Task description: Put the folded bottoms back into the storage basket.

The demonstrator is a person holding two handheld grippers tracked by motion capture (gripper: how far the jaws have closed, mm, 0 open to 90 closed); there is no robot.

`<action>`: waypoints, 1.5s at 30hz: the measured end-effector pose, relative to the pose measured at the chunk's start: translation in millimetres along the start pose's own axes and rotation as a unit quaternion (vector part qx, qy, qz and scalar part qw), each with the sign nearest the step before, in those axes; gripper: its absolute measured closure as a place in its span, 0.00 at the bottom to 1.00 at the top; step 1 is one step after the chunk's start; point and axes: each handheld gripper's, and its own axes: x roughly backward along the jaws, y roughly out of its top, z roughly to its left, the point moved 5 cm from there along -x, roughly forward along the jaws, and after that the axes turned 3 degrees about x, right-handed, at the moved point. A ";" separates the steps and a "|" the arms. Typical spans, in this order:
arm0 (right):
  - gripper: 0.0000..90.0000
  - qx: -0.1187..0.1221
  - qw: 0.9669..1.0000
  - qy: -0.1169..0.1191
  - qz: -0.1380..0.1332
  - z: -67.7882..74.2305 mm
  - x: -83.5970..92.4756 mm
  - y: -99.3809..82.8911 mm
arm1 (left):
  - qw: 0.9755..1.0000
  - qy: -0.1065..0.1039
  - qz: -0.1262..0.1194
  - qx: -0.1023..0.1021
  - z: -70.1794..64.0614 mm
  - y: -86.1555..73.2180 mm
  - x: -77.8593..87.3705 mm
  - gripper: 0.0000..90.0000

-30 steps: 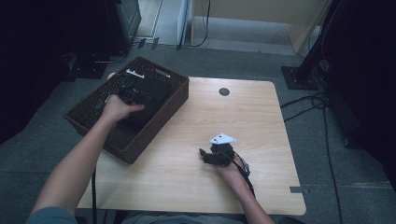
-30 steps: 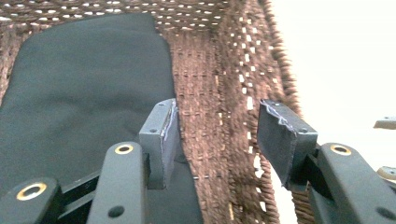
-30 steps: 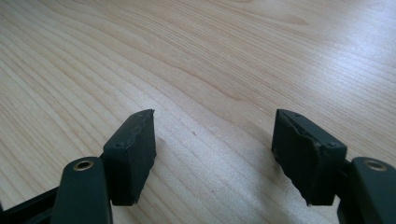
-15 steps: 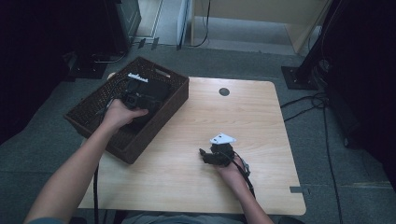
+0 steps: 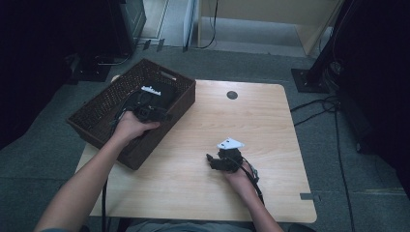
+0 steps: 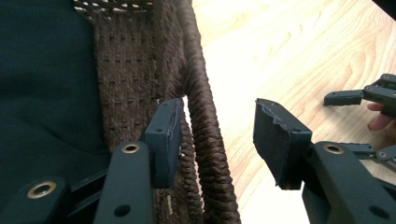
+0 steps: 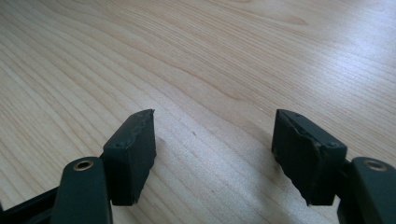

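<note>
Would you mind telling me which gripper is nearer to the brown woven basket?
Left. The left gripper straddles the rim of the basket, its jaws open. The right gripper rests apart on the bare table.

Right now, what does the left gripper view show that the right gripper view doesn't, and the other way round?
The left gripper view alone shows the brown woven basket, its rim standing between the left gripper's open jaws, dark cloth inside it, and the other gripper far off. The right gripper view alone shows the right gripper, open over bare wood with nothing between its jaws. Both show the light wooden table.
</note>
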 end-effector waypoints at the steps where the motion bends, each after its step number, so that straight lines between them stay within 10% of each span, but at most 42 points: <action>1: 0.34 -0.001 1.000 -0.001 0.000 0.2 -0.1 0.1 | 1.000 0.001 0.002 0.000 -0.8 -1.0 -2.2 0.58; 31: 0.34 -0.001 1.000 -0.001 -0.001 3.3 -1.3 1.2 | 0.998 0.048 0.034 0.011 5.0 -11.9 -15.4 0.88; 45: 0.34 0.000 1.000 0.000 -0.002 3.6 -1.3 1.1 | 0.993 0.091 0.011 0.077 50.9 -28.0 14.5 0.88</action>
